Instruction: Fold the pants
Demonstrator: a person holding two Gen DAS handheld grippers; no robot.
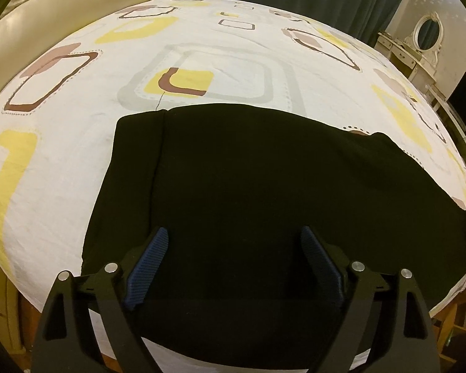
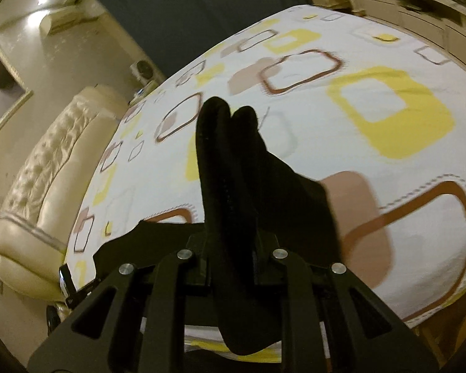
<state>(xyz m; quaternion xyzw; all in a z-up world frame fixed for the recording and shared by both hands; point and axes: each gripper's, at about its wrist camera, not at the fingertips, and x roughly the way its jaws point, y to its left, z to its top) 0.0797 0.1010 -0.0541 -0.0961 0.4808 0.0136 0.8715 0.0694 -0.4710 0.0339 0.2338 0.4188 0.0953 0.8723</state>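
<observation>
- Left wrist view: the left gripper [image 1: 234,267] hangs with its fingers spread wide over the near part of the pants [image 1: 248,186], clasping nothing. That looks like readiness to pin or catch the cloth while the other end travels.
- The pants lie flat on the bed [image 1: 62,143], at its near edge, with one side seam running away along the left. Laid out flat this way, they offer a clean base to fold onto.
- Right wrist view: the right gripper [image 2: 230,245] is pressed together on the pants [image 2: 230,161], pinching a doubled edge that stands up past the fingertips.
- That bunch is lifted clear of the bed [image 2: 372,143], presumably so it can be carried over the flat part. The cloth looks limp and may slump.
</observation>
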